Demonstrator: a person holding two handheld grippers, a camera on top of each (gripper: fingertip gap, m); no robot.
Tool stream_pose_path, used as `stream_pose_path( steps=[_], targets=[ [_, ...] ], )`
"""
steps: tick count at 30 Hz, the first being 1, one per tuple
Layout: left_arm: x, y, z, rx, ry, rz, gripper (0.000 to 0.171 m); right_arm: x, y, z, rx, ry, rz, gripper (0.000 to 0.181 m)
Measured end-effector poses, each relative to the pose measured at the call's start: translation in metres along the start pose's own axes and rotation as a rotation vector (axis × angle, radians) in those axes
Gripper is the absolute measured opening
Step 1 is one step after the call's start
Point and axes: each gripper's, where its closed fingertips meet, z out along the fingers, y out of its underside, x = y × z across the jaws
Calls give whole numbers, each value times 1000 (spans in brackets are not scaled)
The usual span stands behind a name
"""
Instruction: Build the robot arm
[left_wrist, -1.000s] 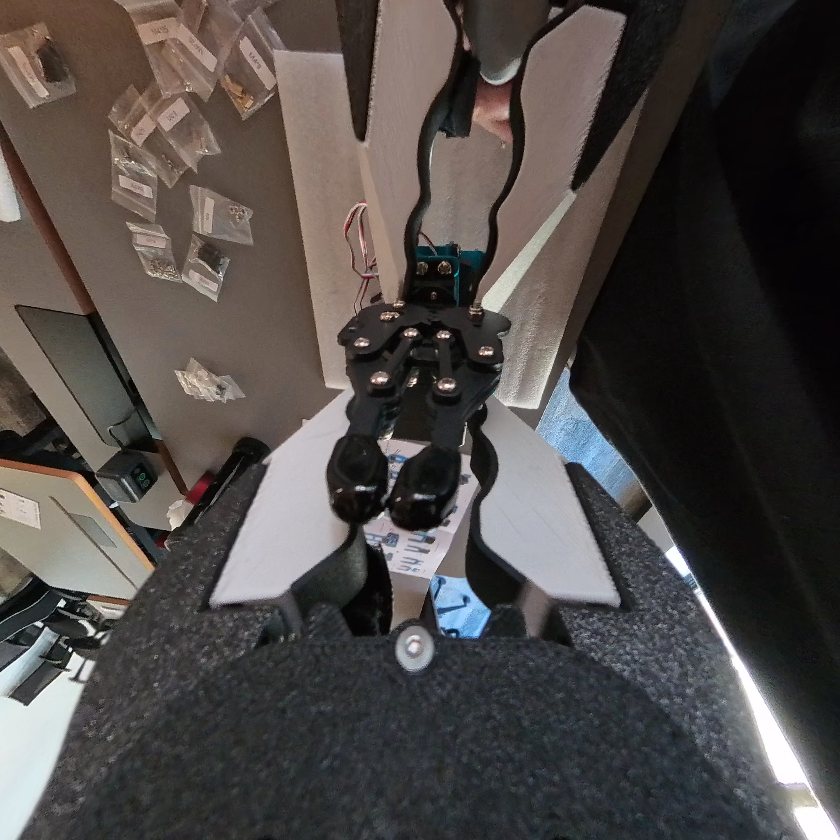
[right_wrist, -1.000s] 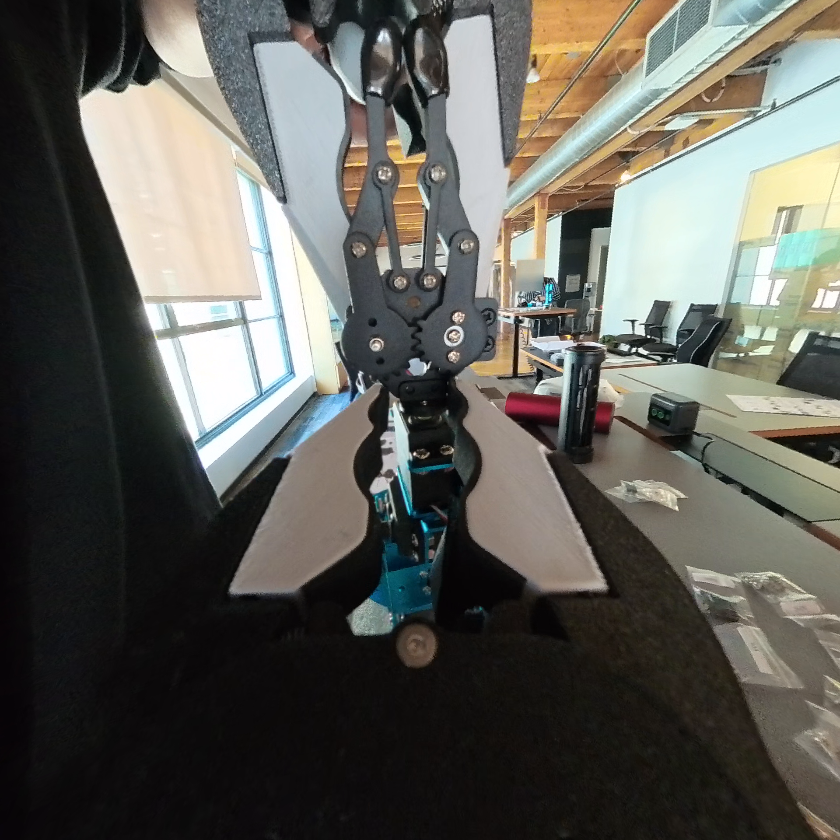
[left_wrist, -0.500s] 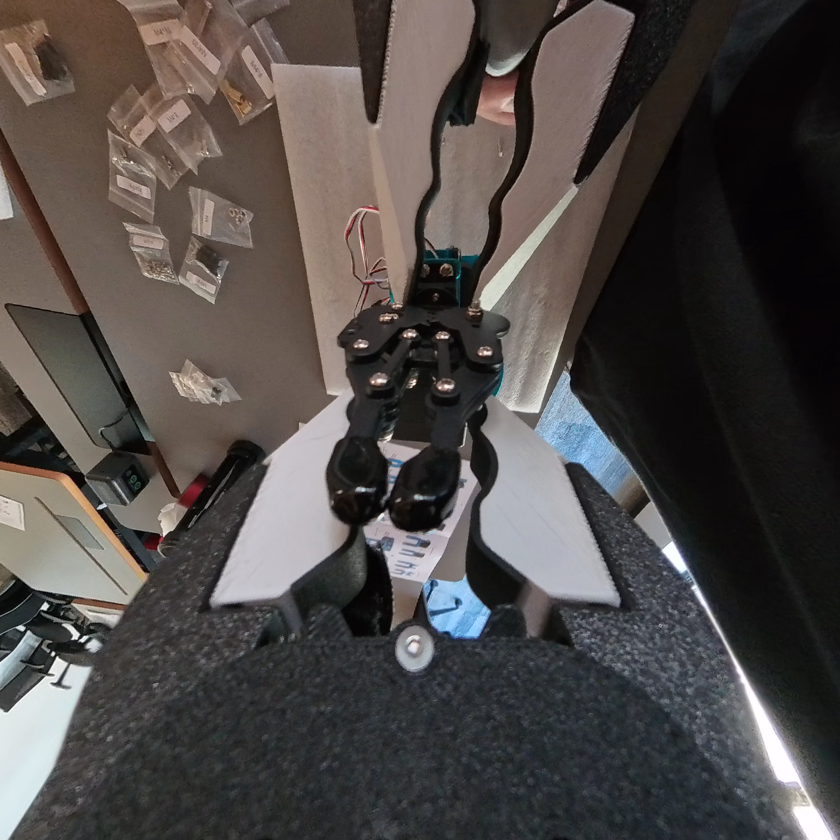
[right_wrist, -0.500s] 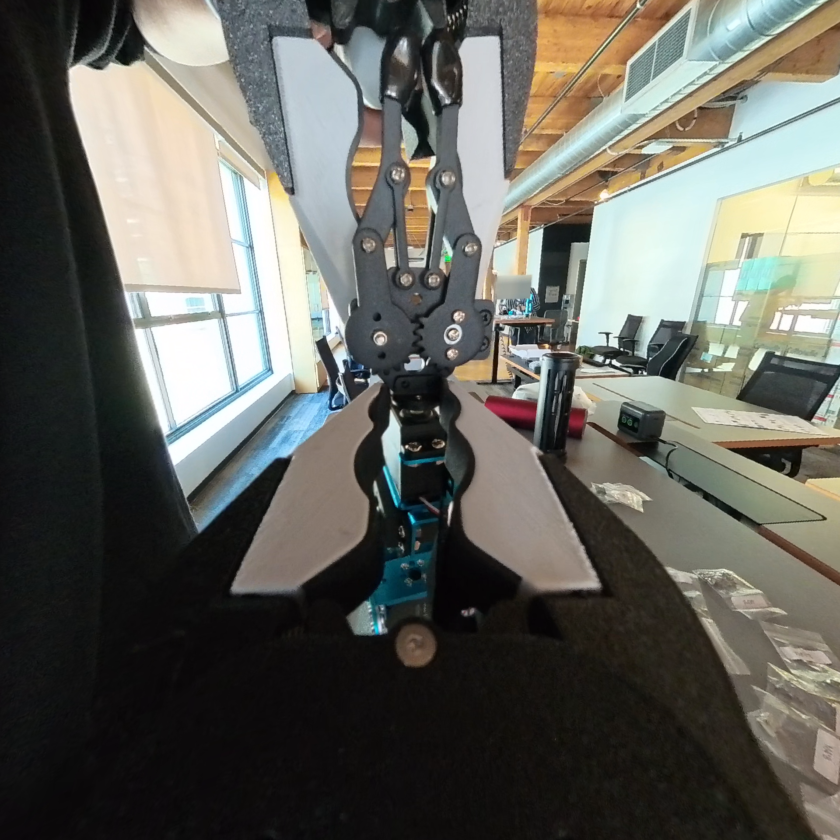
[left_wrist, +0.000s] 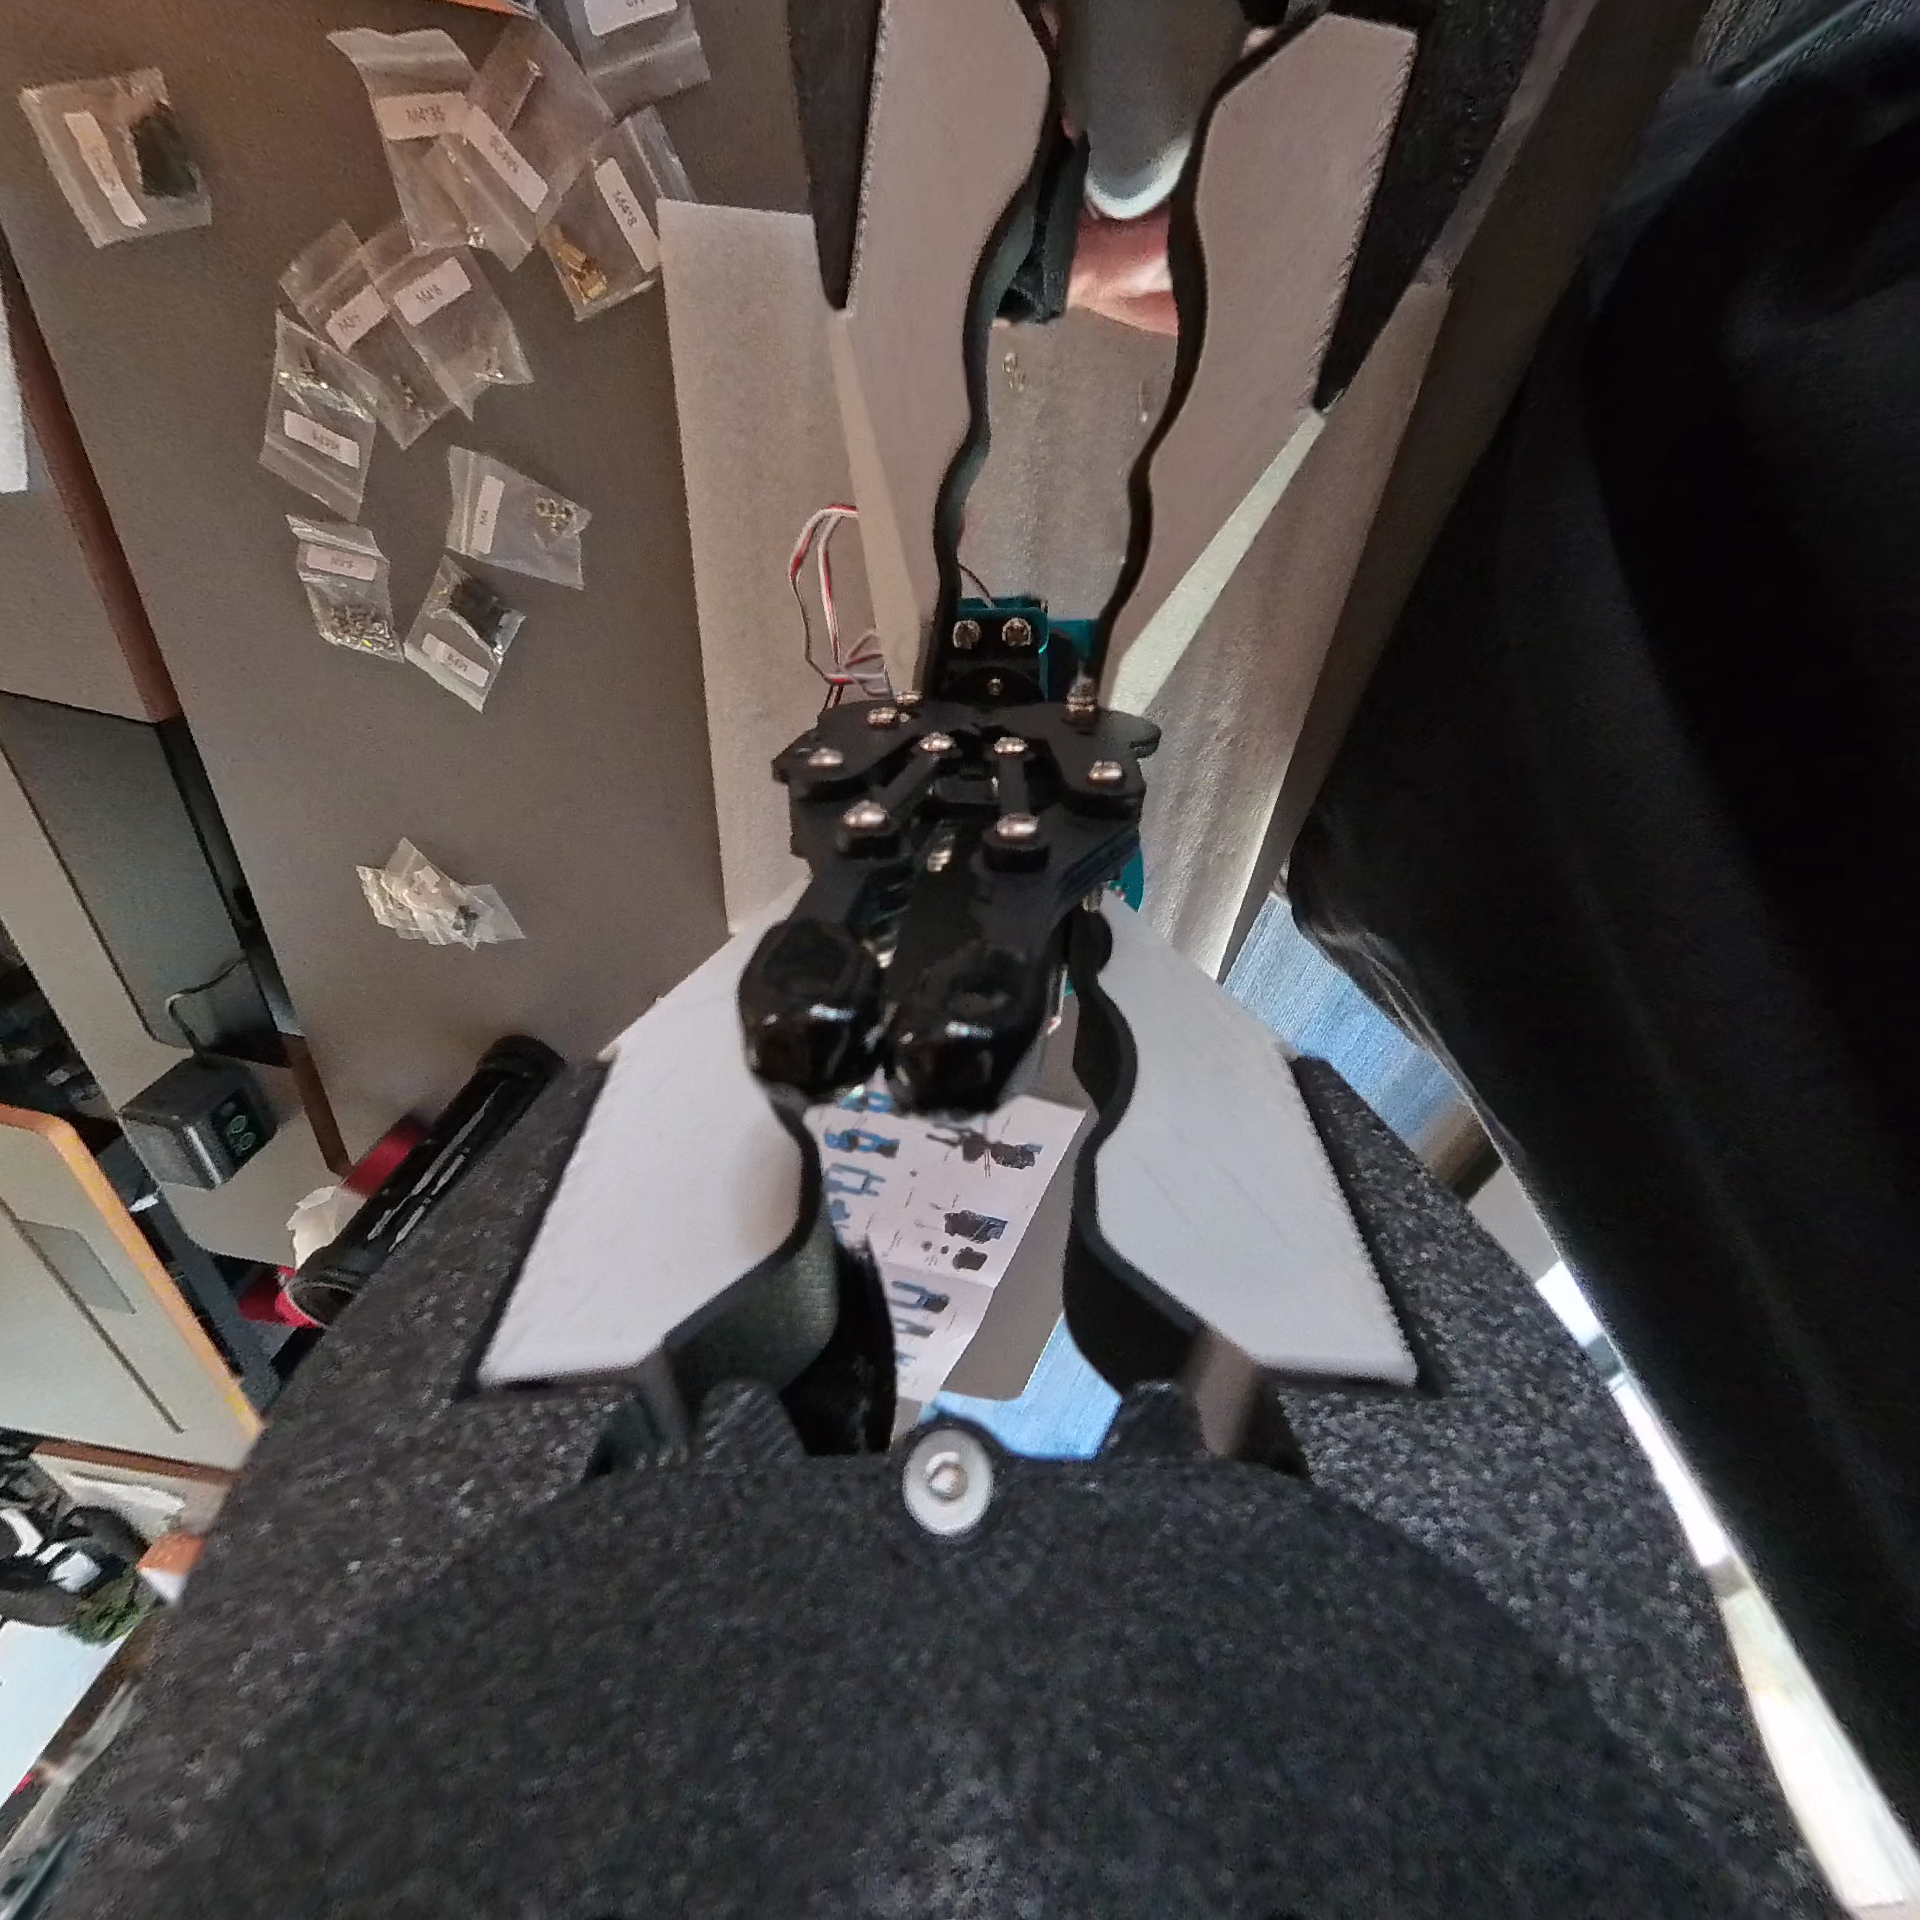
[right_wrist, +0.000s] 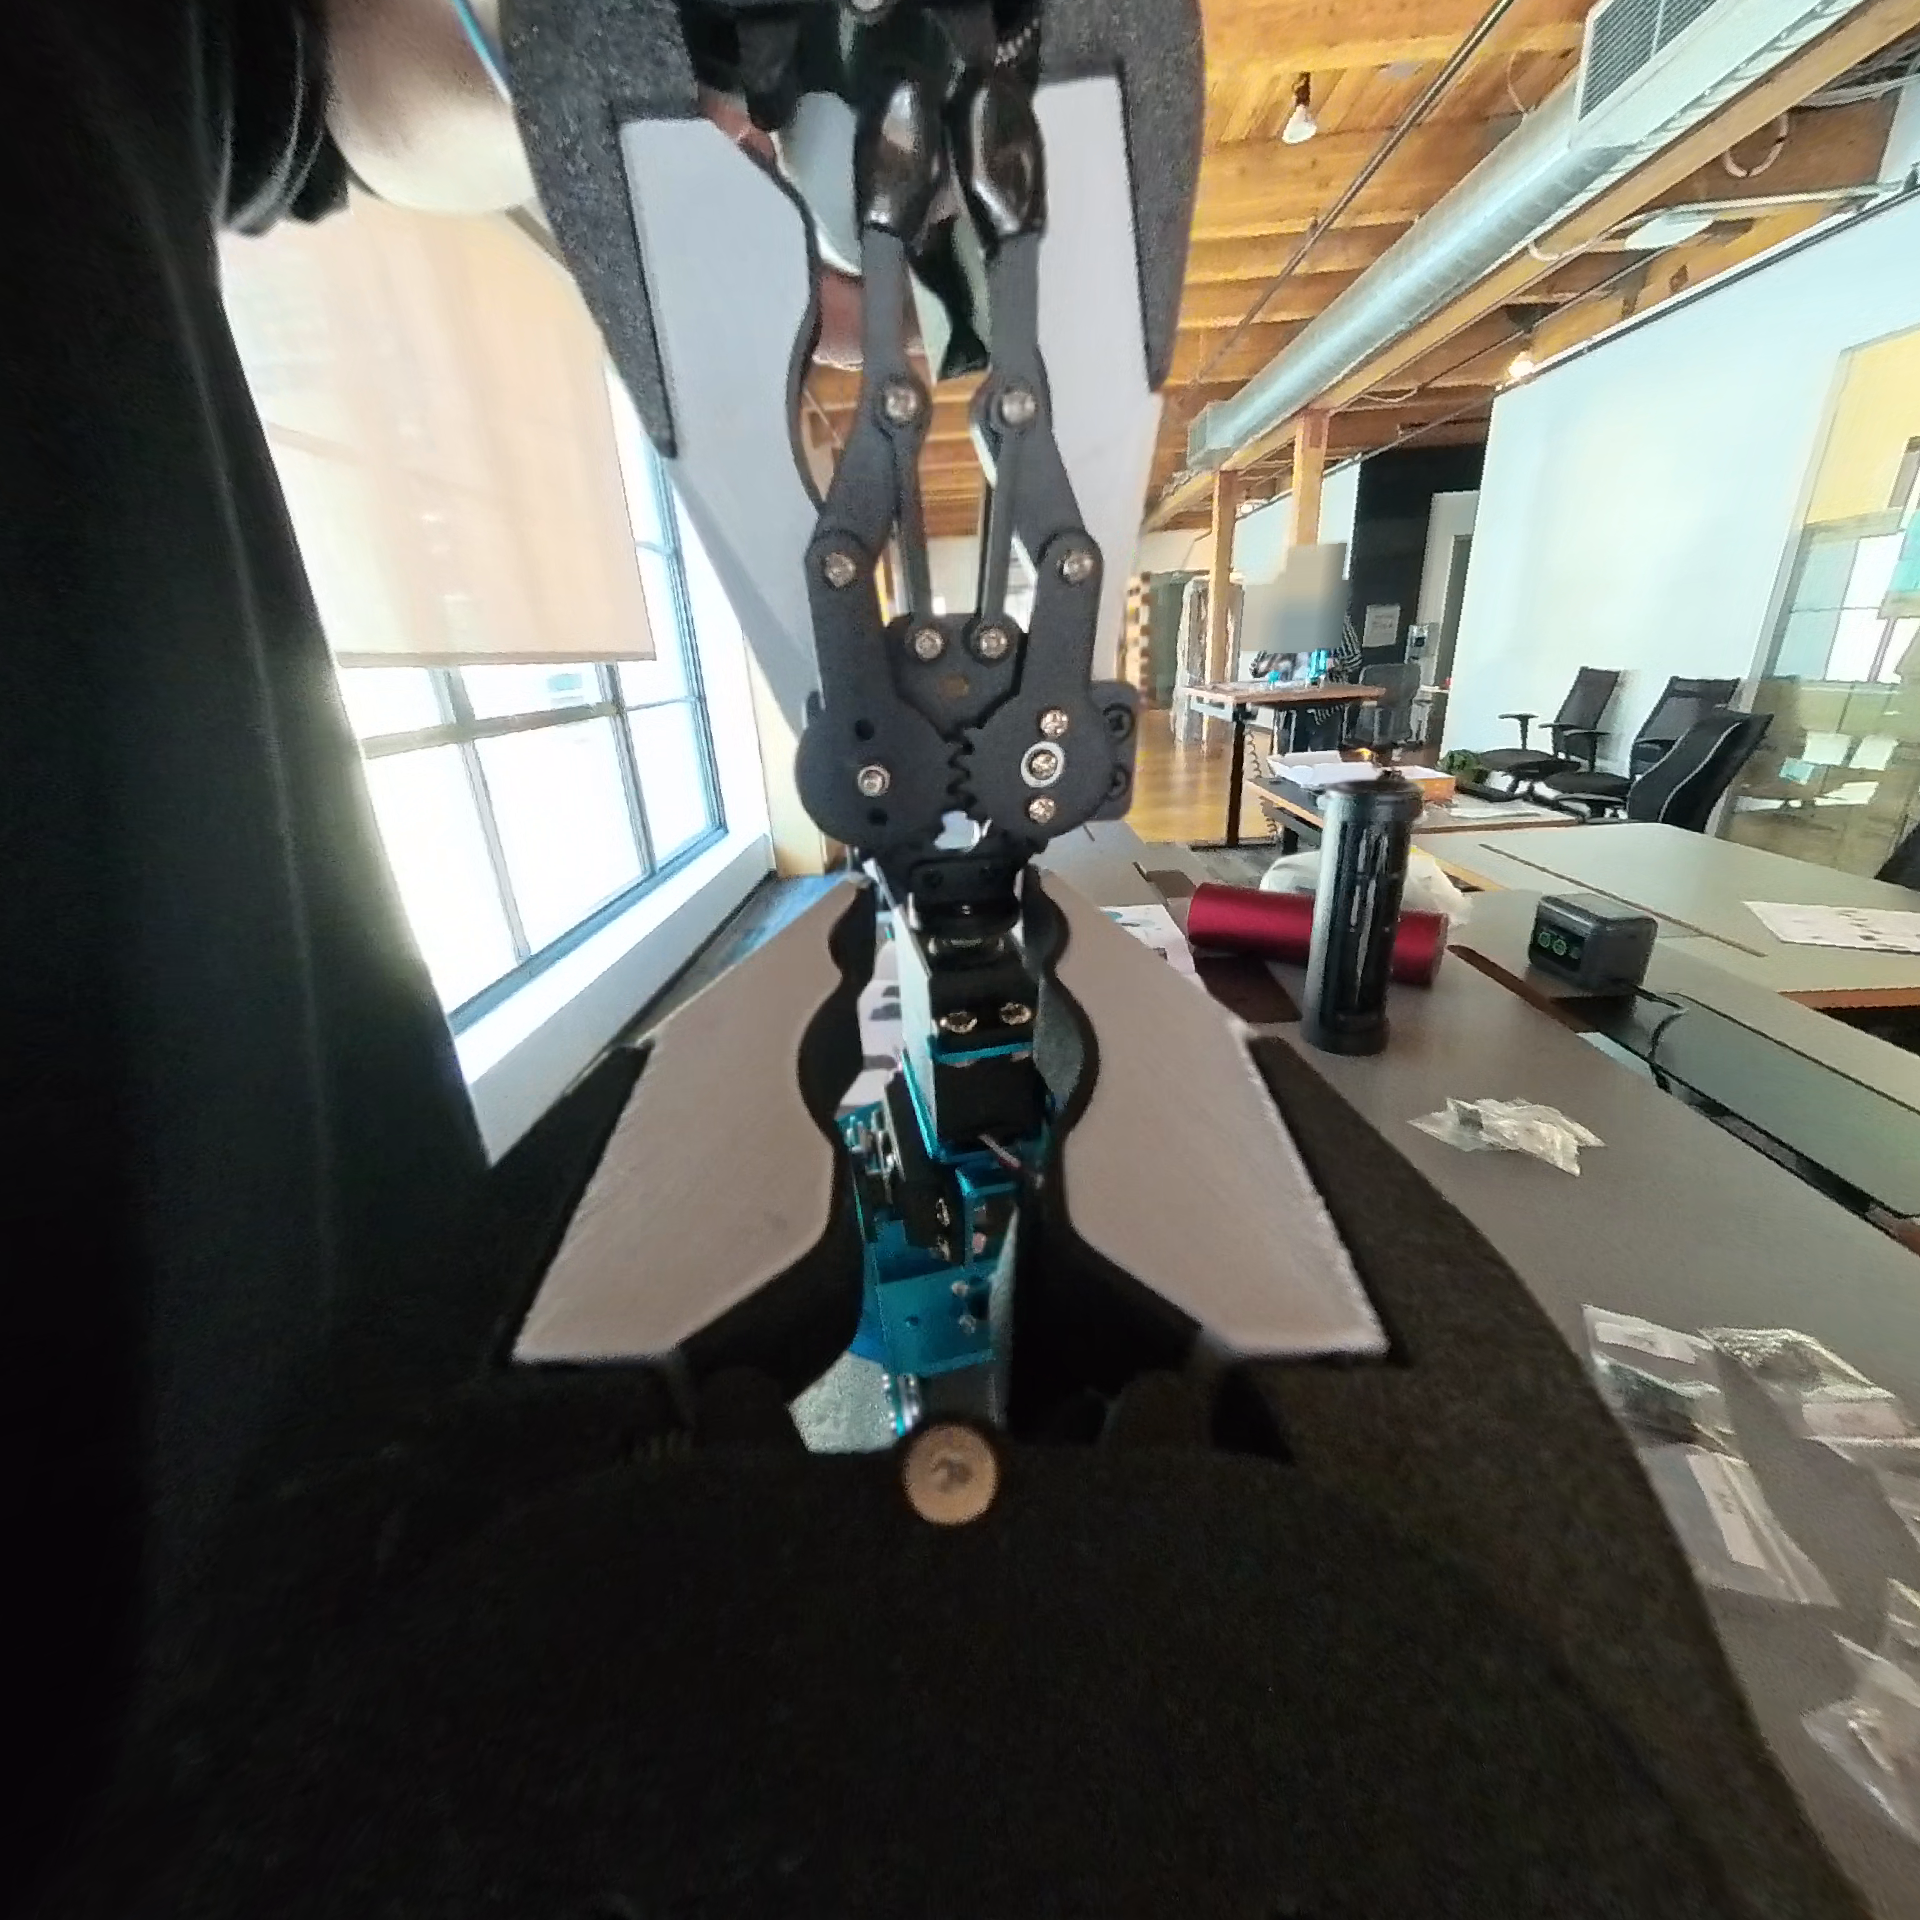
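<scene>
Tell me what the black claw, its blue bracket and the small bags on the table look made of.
Black claw: looks like matte black plate, metal or plastic unclear, joined by silver screws; its tips look glossy.
Blue bracket: probably anodized metal, judging by its bright sheen and drilled holes.
Small bags: clear thin plastic, see-through and crinkled.

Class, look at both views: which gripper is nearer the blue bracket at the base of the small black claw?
Right. The right gripper closely flanks the blue bracket with its fingers; the left gripper sits at the opposite end, around the black claw tips.
</scene>
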Motion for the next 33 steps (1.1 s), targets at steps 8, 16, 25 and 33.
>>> stream_pose_path(
  steps=[8, 16, 25, 33],
  targets=[
    [-2, 0, 0, 85, 24, -34, 44, 4, -1, 2, -15, -73, 42, 28],
    [-8, 0, 0, 150, 42, -67, 44, 9, 1, 11, -38, -113, 74, 27],
    [-12, 2, 1, 169, -50, -46, 45, 13, 3, 13, -36, -79, 31, 20],
    [-7, 4, 1, 172, 50, -68, 45, 7, 4, 15, -38, -116, 61, 22]
  ],
)
